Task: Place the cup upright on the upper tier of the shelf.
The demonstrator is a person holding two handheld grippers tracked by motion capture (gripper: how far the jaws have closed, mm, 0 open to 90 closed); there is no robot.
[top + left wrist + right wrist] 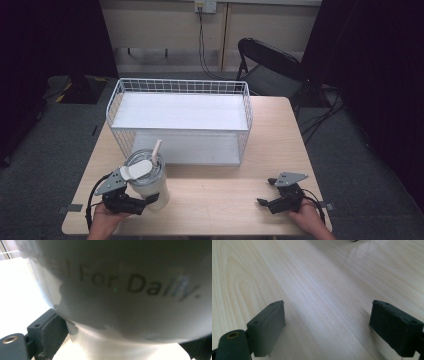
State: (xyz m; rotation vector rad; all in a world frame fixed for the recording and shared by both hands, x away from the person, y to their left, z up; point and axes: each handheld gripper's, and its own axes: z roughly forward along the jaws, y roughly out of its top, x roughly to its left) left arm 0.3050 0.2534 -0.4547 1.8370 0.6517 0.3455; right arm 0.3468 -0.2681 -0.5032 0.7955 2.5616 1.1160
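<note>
The left gripper [142, 197] is clamping the white tumbler [147, 181] between its jaws, while the right gripper [270, 192] is resting wide apart over bare table [220, 200].

Both grippers are black. The left gripper [142, 202] and right gripper [264, 192] each carry a grey three-cornered plate on top. A black cable trails behind each.

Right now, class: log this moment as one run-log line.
left gripper: shut on tumbler | right gripper: open, free | tumbler: upright on table, before wire shelf rack
</note>
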